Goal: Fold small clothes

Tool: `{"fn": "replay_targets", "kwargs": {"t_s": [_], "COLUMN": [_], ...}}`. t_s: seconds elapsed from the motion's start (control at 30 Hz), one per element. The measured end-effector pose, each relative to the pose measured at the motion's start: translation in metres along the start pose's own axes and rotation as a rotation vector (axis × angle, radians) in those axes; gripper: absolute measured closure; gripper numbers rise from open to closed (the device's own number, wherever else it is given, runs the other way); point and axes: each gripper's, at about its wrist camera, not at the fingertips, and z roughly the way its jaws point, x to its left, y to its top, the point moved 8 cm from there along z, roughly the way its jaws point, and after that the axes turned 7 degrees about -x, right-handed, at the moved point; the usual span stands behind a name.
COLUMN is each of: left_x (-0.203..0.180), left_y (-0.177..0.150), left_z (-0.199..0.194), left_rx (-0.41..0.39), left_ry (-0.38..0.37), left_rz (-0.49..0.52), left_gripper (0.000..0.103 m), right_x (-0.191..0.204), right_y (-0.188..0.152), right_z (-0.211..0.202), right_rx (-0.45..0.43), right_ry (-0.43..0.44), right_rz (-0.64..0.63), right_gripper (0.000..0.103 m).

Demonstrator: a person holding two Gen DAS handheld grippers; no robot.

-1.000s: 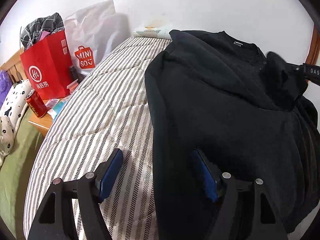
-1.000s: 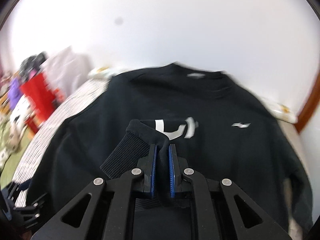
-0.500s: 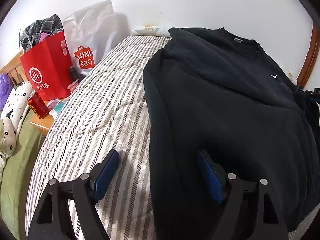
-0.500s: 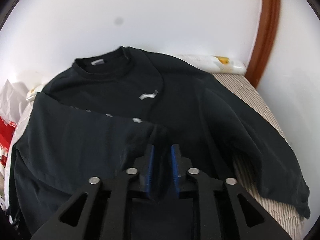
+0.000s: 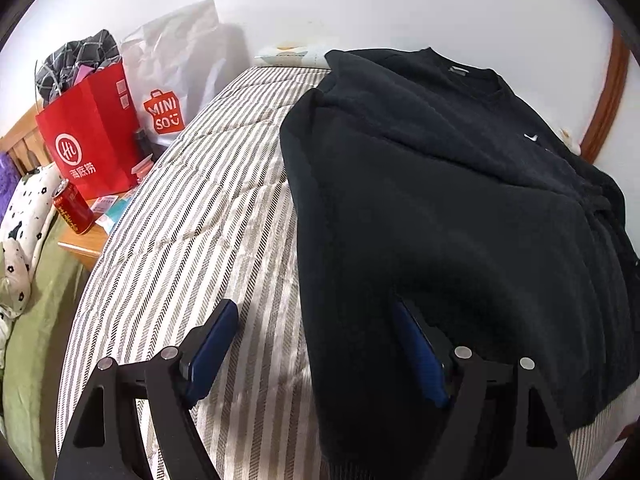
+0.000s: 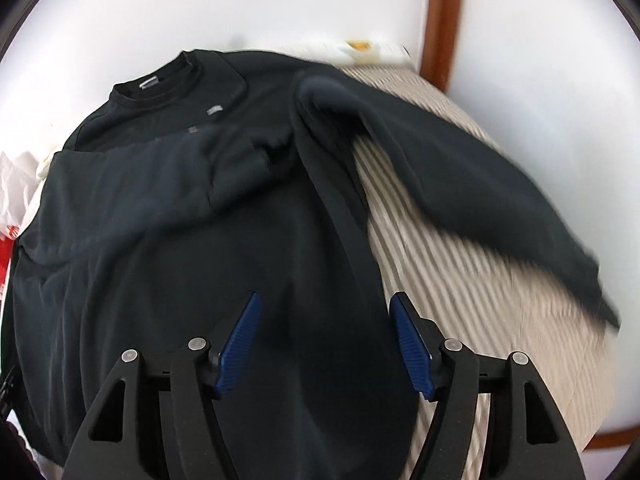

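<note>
Sweatshirt point(image 5: 460, 208), black with a small white chest logo, lies spread on the striped bed point(image 5: 192, 224), collar toward the wall; its left sleeve is folded across the chest, while the right sleeve point(image 6: 472, 168) stretches out over the bare stripes.

Beside the bed, a red paper bag point(image 5: 94, 140) stands on a wooden nightstand point(image 5: 82, 246), stuffed with a grey checked fabric point(image 5: 76, 60) that bulges from its top. A white Miniso bag point(image 5: 180, 72) leans just behind it; its contents cannot be seen. A red can point(image 5: 72, 210) stands at the red bag's foot.

The left gripper point(image 5: 316, 352) is spread wide, one finger over the stripes, the other over the sweatshirt's hem, gripping nothing. The right gripper point(image 6: 324, 344) is likewise released, fingers apart above the sweatshirt's lower body.

Half a second ago the right gripper was clenched on the cuff of the folded sleeve; it has since let go, and the sleeve now rests across the chest. The left gripper has stayed spread throughout.
</note>
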Motion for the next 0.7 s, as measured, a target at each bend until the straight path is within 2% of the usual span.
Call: {"fn": "replay_targets", "kwargs": {"t_s": [0.2, 0.3, 0.43, 0.57, 0.63, 0.67, 0.7], "left_x": [-0.006, -0.01, -0.017, -0.021, -0.021, -0.019, -0.018], "left_y": [-0.008, -0.011, -0.013, -0.014, -0.014, -0.014, -0.015], "left_z": [-0.009, -0.014, -0.018, -0.02, -0.021, -0.022, -0.022], "left_rx": [-0.021, -0.034, -0.034, -0.038, -0.041, -0.044, -0.044], "left_ry": [-0.022, -0.031, -0.05, -0.056, -0.059, -0.055, -0.056], "left_rz": [0.037, 0.04, 0.055, 0.052, 0.035, 0.017, 0.011], "left_gripper": [0.033, 0.045, 0.061, 0.069, 0.083, 0.084, 0.087], "right_x": [-0.016, -0.019, -0.023, -0.015, -0.01, -0.007, -0.003], "right_y": [-0.039, -0.049, -0.054, -0.053, -0.053, -0.053, -0.053], "right_z": [-0.014, -0.018, -0.019, -0.018, -0.018, -0.019, -0.021], "right_rx": [0.019, 0.011, 0.002, -0.022, -0.038, -0.046, -0.051], "right_ry": [-0.007, -0.007, 0.018, 0.016, 0.013, 0.022, 0.044], "right_rz": [-0.002, -0.022, 0.017, -0.029, -0.055, -0.06, -0.063], "right_gripper": [0.036, 0.032, 0.031, 0.032, 0.038, 0.049, 0.066]}}
